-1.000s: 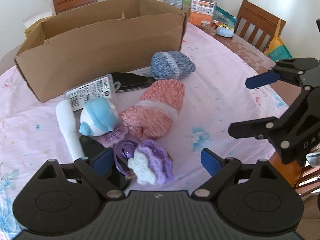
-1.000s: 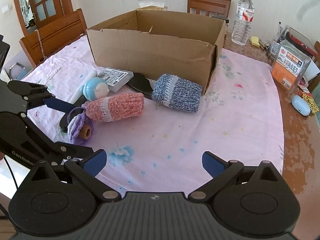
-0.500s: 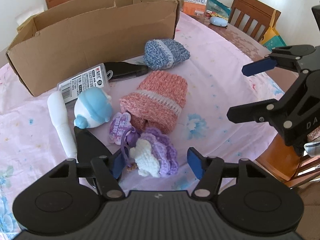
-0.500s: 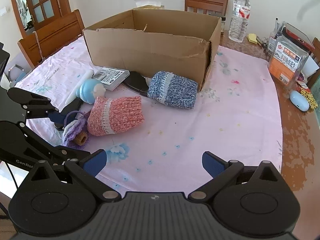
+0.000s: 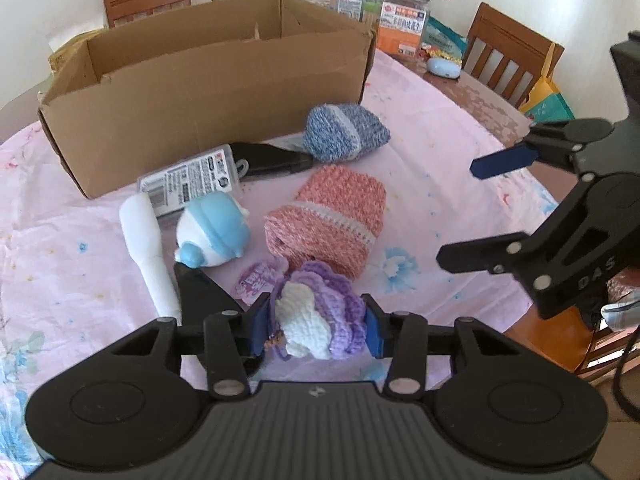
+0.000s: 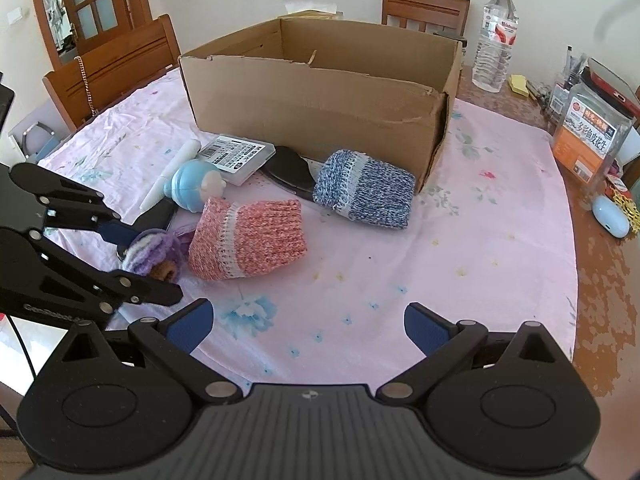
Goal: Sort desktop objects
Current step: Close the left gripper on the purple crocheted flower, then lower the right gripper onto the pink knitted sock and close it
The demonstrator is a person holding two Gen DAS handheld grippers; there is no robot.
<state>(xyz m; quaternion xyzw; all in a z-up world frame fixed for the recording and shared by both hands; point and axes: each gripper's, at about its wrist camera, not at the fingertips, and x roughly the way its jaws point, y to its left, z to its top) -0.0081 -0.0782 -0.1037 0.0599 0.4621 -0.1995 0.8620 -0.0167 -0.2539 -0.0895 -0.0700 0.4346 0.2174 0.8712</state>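
**Mia:** What had just changed?

**Ben:** The left gripper [image 5: 317,330] was wide open a second before. Now its jaws were closing, and the blue pads [image 5: 260,328] touched both sides of the purple and white crocheted flower charm [image 5: 320,320]. The charm sat low on the pink flowery tablecloth [image 5: 440,168], right in front of that gripper.

**Mia:** So what did that mean for the sorting?

**Ben:** I think the charm was caught and ready to be lifted. It likely belonged in the big brown cardboard box [image 5: 208,92] at the back, which was open on top.

**Mia:** And the right gripper [image 6: 308,326]?

**Ben:** Its jaws stood wide apart with nothing between them. It hung over bare cloth, well off to the side.

**Mia:** What else lay around?

**Ben:** A pink knitted pouch [image 5: 332,220] was just behind the charm, and a blue knitted pouch [image 5: 346,132] was farther back by the box. A little blue and white plastic toy [image 5: 214,236], a white plastic stick [image 5: 148,248] and a clear flat case with a label [image 5: 192,184] were on the left.

**Mia:** Was anything in the way?

**Ben:** The pink pouch sat between the charm and the box, and a purple paper tag [image 5: 260,280] was near the charm too. It might have come along.
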